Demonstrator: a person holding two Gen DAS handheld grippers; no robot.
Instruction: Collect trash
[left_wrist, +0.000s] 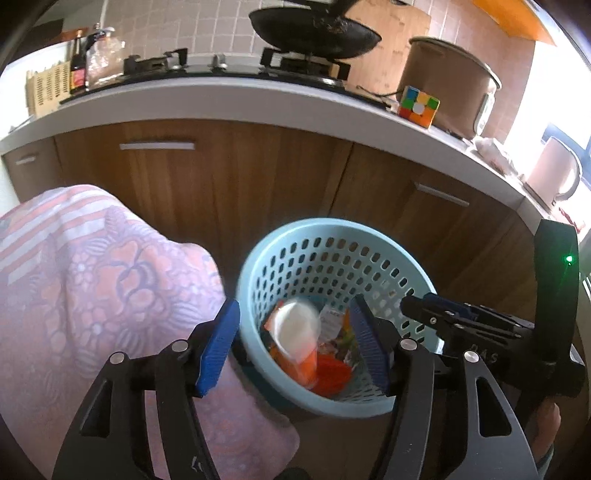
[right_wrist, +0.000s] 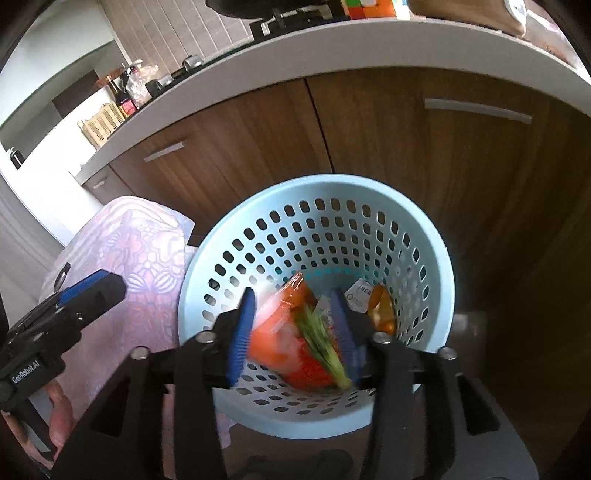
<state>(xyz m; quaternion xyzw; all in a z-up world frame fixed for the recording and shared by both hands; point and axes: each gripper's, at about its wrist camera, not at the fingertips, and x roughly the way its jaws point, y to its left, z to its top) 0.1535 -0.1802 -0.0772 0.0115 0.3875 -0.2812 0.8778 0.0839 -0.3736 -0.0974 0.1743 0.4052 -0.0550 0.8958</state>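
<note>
Both grippers spread wide over the pale-blue perforated wastebasket (right_wrist: 317, 236): left gripper (left_wrist: 295, 347) holding nothing, right gripper (right_wrist: 291, 328) too, orange cup (right_wrist: 291, 343) blurred between its blue pads.

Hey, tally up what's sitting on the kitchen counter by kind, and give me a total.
Woks on the stove: 1
Rice cookers: 1
Puzzle cubes: 1
Kettles: 1
Dark sauce bottles: 1
Slatted baskets: 1
Total: 6. Other items at the counter's ends are too blurred to name.
</note>
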